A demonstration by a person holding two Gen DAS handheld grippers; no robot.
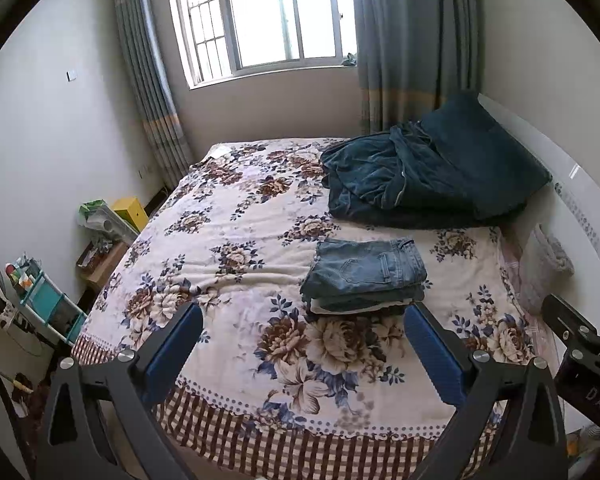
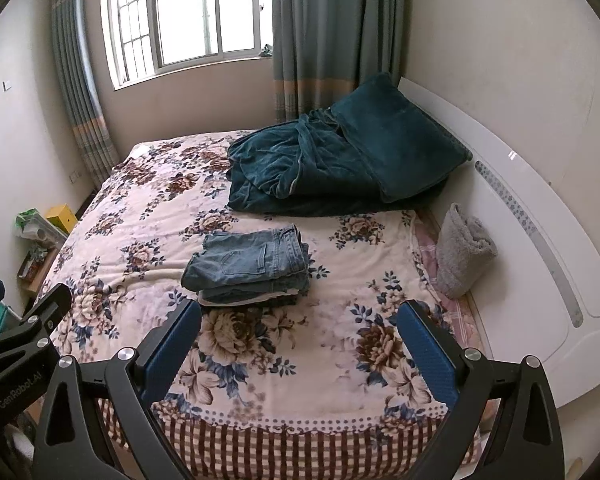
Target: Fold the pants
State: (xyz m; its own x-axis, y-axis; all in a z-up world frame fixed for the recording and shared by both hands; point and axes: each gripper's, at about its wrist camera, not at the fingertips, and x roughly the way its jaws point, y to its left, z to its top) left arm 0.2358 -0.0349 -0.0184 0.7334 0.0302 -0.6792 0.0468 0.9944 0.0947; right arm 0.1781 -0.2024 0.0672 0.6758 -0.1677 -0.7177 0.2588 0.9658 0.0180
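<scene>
Pants (image 2: 246, 266): folded on the bed (image 2: 148, 240), just ahead of the right gripper (image 2: 298, 334), nearer its left finger.
Robe (image 2: 300, 168): behind the pants, farther from the gripper, on the bed.
Pillow (image 2: 396, 140): right of the robe, against the headboard (image 2: 520, 184).
Towel (image 2: 462, 250): ahead-right, between bed and headboard.
Left gripper (image 1: 302, 340): pants ahead, toward its right finger.

I am standing in a home bedroom, looking over a bed (image 2: 540, 248) that is wearing a floral blanket (image 1: 236, 264) and carrying a teal pillow (image 2: 396, 140) by its white headboard. Grey-blue curtains (image 1: 412, 40) are hanging beside a bright window (image 1: 260, 16), and boxes and a small shelf (image 1: 48, 304) are crowding the floor along the wall.
</scene>
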